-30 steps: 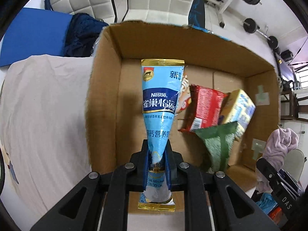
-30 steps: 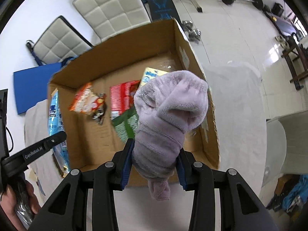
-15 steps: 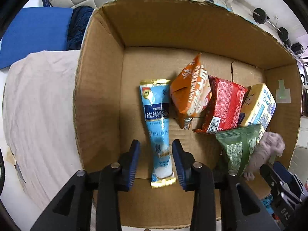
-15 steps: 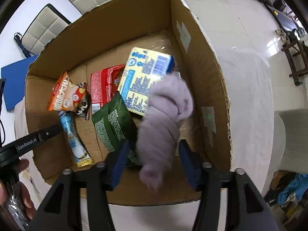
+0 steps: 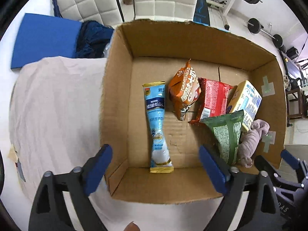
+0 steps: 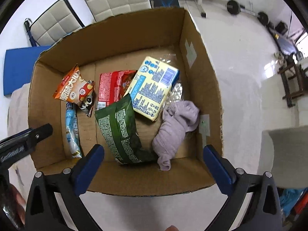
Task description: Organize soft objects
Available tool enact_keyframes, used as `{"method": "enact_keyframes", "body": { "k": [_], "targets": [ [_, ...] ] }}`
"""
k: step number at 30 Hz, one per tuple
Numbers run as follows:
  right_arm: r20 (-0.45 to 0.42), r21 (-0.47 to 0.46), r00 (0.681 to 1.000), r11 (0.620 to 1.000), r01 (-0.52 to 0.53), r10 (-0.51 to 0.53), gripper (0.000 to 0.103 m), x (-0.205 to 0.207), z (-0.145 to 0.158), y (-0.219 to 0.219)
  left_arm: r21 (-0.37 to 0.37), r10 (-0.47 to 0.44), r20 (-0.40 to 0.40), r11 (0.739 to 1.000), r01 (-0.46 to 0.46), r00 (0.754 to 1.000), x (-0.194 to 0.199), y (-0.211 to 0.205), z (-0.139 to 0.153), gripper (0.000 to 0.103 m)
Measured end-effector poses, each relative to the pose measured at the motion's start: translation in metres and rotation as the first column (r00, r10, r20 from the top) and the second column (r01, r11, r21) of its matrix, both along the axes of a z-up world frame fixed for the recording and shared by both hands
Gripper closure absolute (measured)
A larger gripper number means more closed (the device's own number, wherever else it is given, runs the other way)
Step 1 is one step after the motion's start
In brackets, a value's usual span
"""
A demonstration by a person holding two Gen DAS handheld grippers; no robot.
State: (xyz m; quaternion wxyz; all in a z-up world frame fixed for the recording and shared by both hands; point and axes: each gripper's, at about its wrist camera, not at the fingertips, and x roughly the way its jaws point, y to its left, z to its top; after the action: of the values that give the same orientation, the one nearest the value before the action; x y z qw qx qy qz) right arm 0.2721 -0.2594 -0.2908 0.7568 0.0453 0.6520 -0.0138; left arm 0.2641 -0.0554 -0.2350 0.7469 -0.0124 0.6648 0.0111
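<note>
With the left gripper [image 5: 156,165] and right gripper [image 6: 154,161] both spread wide and empty over the cardboard box [image 6: 200,44], the limp lilac sock [image 6: 177,127] looked light and best pinched mid-bundle.

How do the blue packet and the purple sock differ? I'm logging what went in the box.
The blue packet is glossy, printed and lies stretched out straight; the purple sock is fuzzy, plain and crumpled. The packet sits near one side wall, the sock near the opposite wall. Both lie loose on the floor of the cardboard box.
</note>
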Motion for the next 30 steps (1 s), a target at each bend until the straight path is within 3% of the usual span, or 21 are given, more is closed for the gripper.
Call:
{"method": "enact_keyframes", "body": {
  "k": [15,22,30],
  "targets": [
    [0.087,-0.030,0.996,0.999,-0.022,0.024,0.000,-0.037,0.041,0.003,0.017,0.002,0.087,1.000,-0.003,0.996,-0.046,0.003,0.034,0.007],
    [0.135,-0.004,0.991,1.000,-0.009,0.009,0.000,-0.068,0.077,0.000,0.007,0.022,0.181,1.000,-0.024,0.983,-0.080,0.003,0.082,0.007],
    [0.254,0.030,0.967,0.999,-0.014,0.006,0.000,-0.139,0.148,-0.008,-0.007,0.020,0.300,1.000,-0.019,0.954,-0.151,0.001,0.156,0.007]
  ]
}}
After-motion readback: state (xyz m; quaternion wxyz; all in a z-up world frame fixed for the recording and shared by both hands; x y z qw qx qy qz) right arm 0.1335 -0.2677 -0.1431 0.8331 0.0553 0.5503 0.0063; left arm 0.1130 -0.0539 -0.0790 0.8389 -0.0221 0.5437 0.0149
